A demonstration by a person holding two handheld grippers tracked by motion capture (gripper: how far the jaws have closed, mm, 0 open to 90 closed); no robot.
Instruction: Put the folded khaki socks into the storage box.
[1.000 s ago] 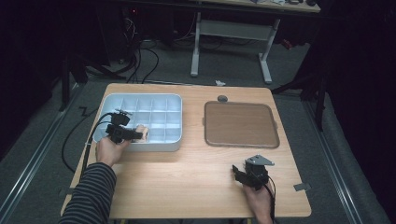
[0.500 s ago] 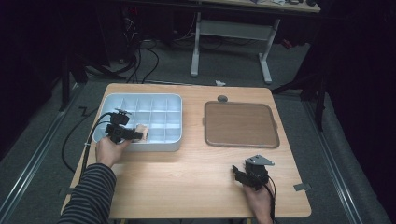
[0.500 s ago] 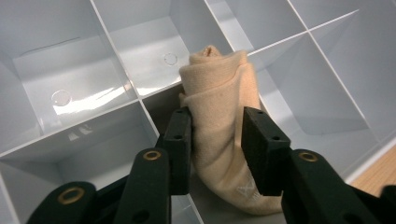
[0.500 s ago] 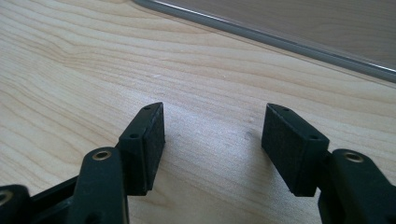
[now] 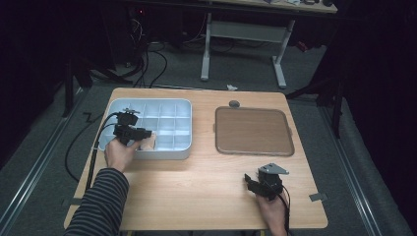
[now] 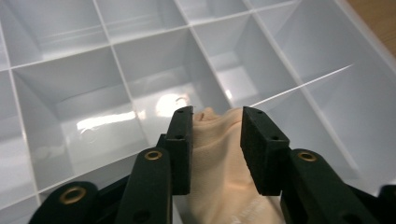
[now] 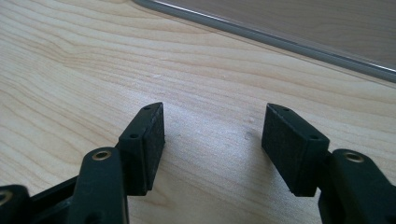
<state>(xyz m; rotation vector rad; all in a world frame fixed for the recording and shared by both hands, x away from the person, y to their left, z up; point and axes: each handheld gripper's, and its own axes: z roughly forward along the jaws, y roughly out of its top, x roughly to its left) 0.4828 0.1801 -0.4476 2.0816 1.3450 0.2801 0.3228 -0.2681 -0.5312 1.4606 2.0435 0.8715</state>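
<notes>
The left gripper has barely shifted; its jaws, lately widening then narrowing, flank a beige cloth, cut off below, grip unclear. Lower right, right gripper gapes empty.

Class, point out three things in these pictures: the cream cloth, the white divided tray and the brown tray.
cream cloth (image 6: 219, 158), left gripper view, on its bunched middle between the gripper's pads.
white divided tray (image 5: 183, 129), high view, on its right wall.
brown tray (image 5: 253, 130), high view, on its flat middle.
</notes>
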